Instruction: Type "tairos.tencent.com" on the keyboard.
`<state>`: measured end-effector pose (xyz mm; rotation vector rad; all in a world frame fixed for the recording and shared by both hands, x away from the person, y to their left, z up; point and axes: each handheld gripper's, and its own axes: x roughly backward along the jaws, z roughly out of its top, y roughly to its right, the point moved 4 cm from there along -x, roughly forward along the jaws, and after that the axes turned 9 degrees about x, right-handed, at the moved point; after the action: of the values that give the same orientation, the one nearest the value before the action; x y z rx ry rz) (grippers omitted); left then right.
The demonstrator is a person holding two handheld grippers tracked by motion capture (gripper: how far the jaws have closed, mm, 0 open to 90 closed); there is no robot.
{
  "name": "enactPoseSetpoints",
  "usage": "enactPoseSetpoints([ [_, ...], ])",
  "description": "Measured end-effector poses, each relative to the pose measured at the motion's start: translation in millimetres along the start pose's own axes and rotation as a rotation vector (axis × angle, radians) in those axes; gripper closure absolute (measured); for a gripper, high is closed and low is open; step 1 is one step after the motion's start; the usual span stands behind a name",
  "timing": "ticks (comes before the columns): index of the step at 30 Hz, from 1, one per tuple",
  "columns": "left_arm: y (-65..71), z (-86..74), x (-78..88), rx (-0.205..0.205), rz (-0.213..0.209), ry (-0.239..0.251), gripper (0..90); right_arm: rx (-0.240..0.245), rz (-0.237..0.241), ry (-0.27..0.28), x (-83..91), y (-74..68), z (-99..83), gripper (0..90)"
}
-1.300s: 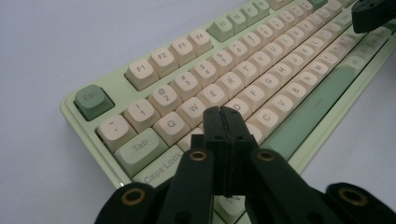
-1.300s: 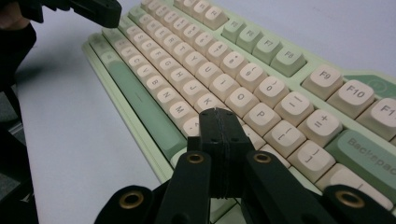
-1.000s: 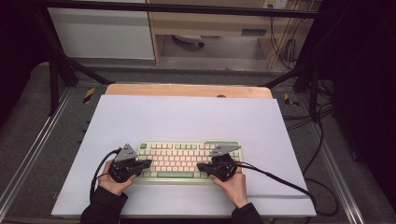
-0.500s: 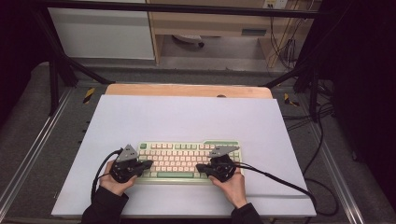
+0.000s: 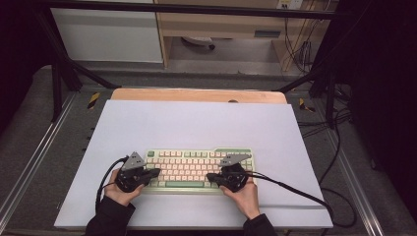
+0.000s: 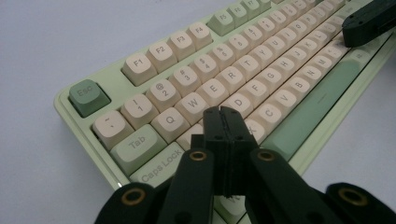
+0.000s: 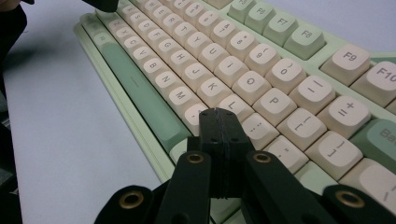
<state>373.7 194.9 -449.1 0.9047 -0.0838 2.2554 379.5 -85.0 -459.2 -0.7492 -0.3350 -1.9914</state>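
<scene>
A pale green keyboard point(image 5: 196, 167) with cream keys lies on the near half of the white mat. My left gripper point(image 5: 156, 173) hovers over its left end and points right, jaws pressed together with nothing between them. In the left gripper view the tip point(image 6: 223, 112) stands just above the keyboard point(image 6: 154, 56), around the A, S and X keys; whether it touches them I cannot tell. My right gripper point(image 5: 209, 177) points left over the right half, also shut and empty. Its tip point(image 7: 217, 114) stands low over the keyboard point(image 7: 280, 70), near the L and comma keys.
The white mat point(image 5: 196, 123) covers a wooden table whose far edge point(image 5: 196, 95) shows behind it. A black cable point(image 5: 295, 189) trails right from the right gripper across the mat. Metal frame rails point(image 5: 34, 157) run along both sides.
</scene>
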Motion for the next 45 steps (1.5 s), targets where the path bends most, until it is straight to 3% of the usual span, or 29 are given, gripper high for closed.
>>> enactPoseSetpoints([
  [18,5.3,3.6,0.1,-0.006,-0.006,0.009,89.7,0.015,-0.026,0.016,17.1,5.7,4.5,90.0],
  [45,32.4,11.2,-20.5,-0.047,-0.037,-0.017,89.7,-0.008,-0.037,0.023,27.4,12.5,0.0,90.0],
])
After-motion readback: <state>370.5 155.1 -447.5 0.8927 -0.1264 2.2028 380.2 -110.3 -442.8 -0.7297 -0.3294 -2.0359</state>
